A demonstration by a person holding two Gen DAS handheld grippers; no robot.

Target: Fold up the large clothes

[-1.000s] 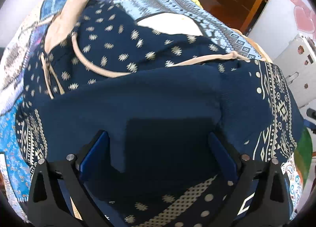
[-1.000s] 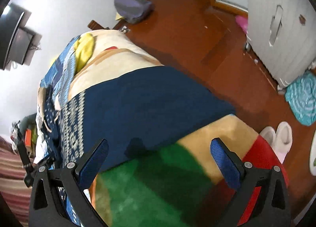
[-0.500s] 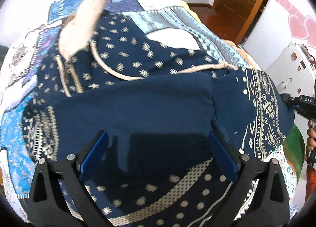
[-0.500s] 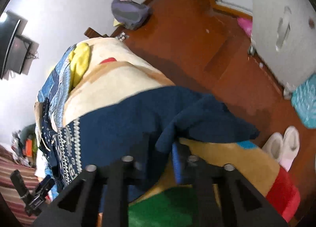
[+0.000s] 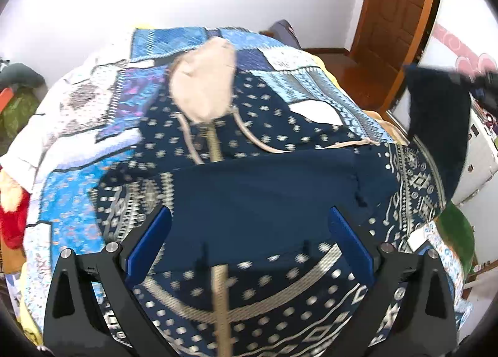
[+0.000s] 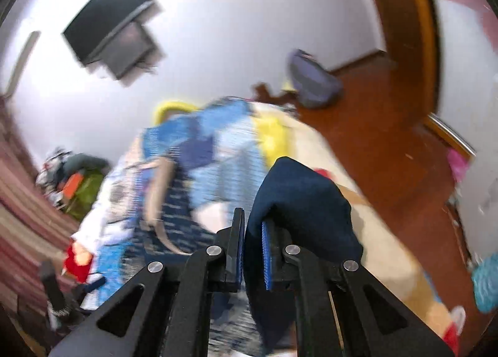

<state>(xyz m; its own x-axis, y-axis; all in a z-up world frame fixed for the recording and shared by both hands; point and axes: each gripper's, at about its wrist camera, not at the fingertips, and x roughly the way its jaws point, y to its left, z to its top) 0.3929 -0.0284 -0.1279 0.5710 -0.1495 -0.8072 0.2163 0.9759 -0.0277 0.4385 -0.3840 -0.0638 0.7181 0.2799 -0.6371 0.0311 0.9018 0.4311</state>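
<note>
A large navy garment (image 5: 267, 189) with white patterns and beige trim lies spread on the bed. My left gripper (image 5: 249, 248) is open and hovers over its plain navy part, holding nothing. My right gripper (image 6: 251, 232) is shut on a navy edge of the garment (image 6: 298, 201) and holds it lifted above the bed. That lifted flap (image 5: 435, 127) also shows in the left wrist view at the right, hanging in the air. A beige collar piece (image 5: 202, 86) lies at the garment's far end.
The bed has a blue patchwork quilt (image 5: 93, 127). A wooden door (image 5: 395, 15) and wood floor (image 6: 389, 145) lie to the right. A wall TV (image 6: 109, 36) hangs on the far wall. A purple bag (image 6: 311, 83) sits on the floor.
My right gripper shut on the navy garment edge and lifted it up off the bed. My left gripper stayed open and pulled back and up, tilting its view towards the wall.
</note>
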